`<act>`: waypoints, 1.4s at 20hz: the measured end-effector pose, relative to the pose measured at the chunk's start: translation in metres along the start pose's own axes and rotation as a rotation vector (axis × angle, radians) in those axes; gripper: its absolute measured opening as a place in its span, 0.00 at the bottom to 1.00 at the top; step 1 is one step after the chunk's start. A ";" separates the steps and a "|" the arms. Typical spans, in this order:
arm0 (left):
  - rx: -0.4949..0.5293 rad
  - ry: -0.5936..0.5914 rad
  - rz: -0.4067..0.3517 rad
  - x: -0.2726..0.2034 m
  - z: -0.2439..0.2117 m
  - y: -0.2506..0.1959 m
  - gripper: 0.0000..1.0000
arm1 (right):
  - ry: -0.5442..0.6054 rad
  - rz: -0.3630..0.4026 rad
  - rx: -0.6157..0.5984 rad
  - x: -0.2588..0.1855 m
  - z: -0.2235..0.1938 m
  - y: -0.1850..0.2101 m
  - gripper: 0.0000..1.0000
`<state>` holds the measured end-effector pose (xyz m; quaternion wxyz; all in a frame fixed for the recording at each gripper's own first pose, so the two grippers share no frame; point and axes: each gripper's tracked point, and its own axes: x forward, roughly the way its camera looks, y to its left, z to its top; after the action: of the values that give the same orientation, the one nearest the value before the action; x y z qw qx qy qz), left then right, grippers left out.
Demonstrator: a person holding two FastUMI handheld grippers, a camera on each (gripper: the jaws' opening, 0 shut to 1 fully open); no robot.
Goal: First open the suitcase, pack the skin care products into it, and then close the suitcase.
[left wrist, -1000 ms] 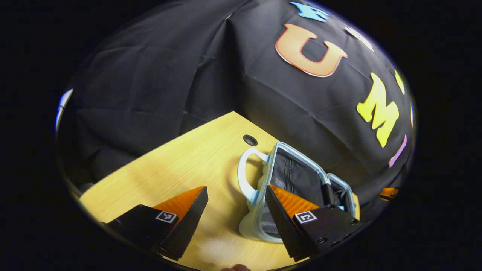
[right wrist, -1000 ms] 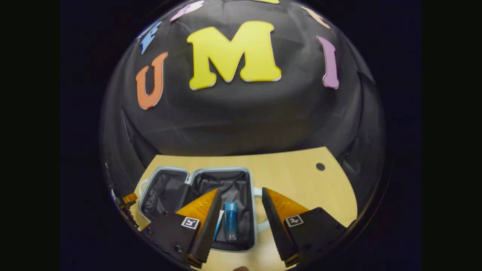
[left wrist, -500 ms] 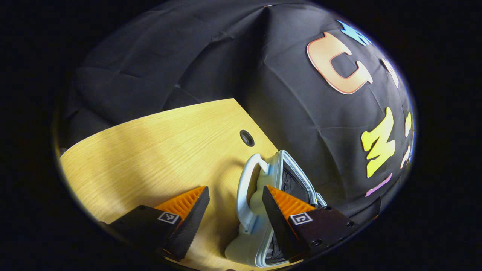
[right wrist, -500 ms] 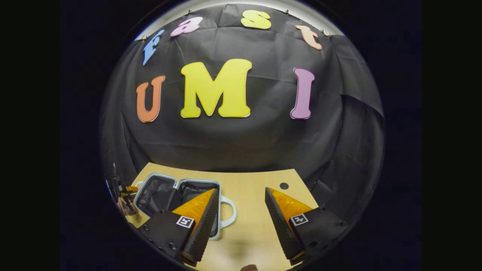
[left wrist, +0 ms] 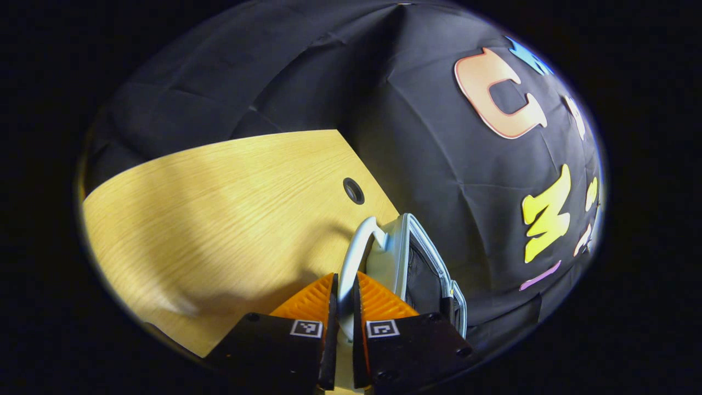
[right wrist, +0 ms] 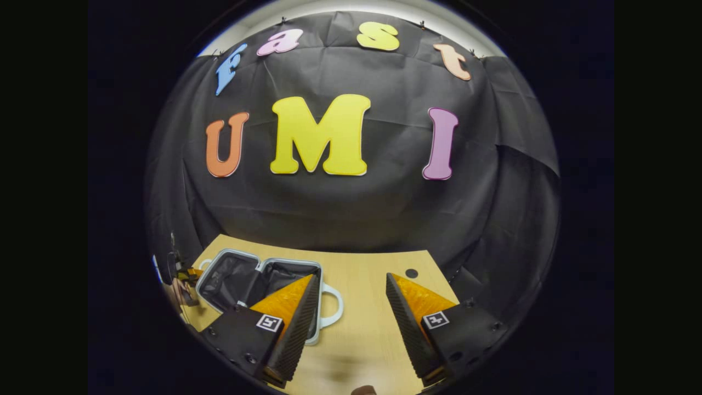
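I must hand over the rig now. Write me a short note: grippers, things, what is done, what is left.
Left gripper: shut on the suitcase handle.
Right gripper: open, empty, above the table.
Suitcase: lies open on the table; its contents are hidden behind a finger here.
Done: suitcase opened.
Left: check the skin care products are inside, then swing the half shut by the handle, I judge.

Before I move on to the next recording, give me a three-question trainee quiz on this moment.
1. True or false: the left gripper is shut on the suitcase handle.
2. The right gripper is: A) open above the table; B) shut on a bottle; C) shut on the suitcase.
3. Fill in: in the right gripper view the suitcase lies ___, its dark lining showing.

Key: 1 true; 2 A; 3 open.
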<state>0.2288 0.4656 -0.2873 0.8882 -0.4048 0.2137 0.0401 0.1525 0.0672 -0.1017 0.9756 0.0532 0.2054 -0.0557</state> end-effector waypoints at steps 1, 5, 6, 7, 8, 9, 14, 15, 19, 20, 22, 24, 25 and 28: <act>0.011 -0.002 0.011 -0.001 0.001 0.000 0.09 | -0.004 -0.002 -0.002 -0.002 0.001 -0.001 0.74; 0.037 0.001 0.035 -0.007 0.001 -0.005 0.03 | -0.015 -0.001 -0.014 -0.006 0.001 -0.006 0.74; 0.046 -0.007 0.033 -0.012 0.003 -0.010 0.03 | -0.016 0.001 -0.015 -0.006 0.001 -0.007 0.74; 0.049 -0.015 0.025 -0.014 0.007 -0.015 0.03 | -0.016 0.002 -0.014 -0.007 0.002 -0.007 0.74; 0.062 -0.025 0.031 -0.020 0.013 -0.020 0.03 | -0.017 0.003 -0.011 -0.007 0.004 -0.008 0.74; 0.073 -0.038 0.016 -0.023 0.018 -0.031 0.03 | -0.022 0.005 -0.005 -0.008 0.006 -0.008 0.74; 0.239 -0.096 0.011 -0.058 0.041 -0.104 0.03 | -0.063 0.016 0.021 -0.016 0.021 -0.019 0.74; 0.258 -0.105 0.007 -0.065 0.044 -0.122 0.03 | -0.069 0.023 0.029 -0.018 0.026 -0.020 0.72; 0.427 -0.148 0.010 -0.087 0.033 -0.205 0.03 | -0.118 0.049 0.031 -0.025 0.040 -0.037 0.75; 0.472 -0.155 0.017 -0.091 0.027 -0.224 0.03 | -0.128 0.057 0.024 -0.026 0.042 -0.041 0.74; 0.562 -0.171 0.039 -0.095 0.012 -0.256 0.03 | -0.146 0.058 0.009 -0.029 0.046 -0.054 0.74; 0.614 -0.194 0.055 -0.097 -0.002 -0.283 0.03 | -0.171 0.072 -0.005 -0.033 0.051 -0.065 0.74; 0.644 -0.206 0.066 -0.099 -0.010 -0.295 0.03 | -0.180 0.072 -0.010 -0.035 0.053 -0.073 0.74; 0.766 -0.224 0.100 -0.097 -0.040 -0.330 0.03 | -0.192 0.085 -0.005 -0.039 0.052 -0.095 0.72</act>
<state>0.2081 0.2258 -0.0391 0.9896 -0.0267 0.1343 0.0445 0.1254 -0.0299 -0.0459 0.9924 0.0537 0.1088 -0.0186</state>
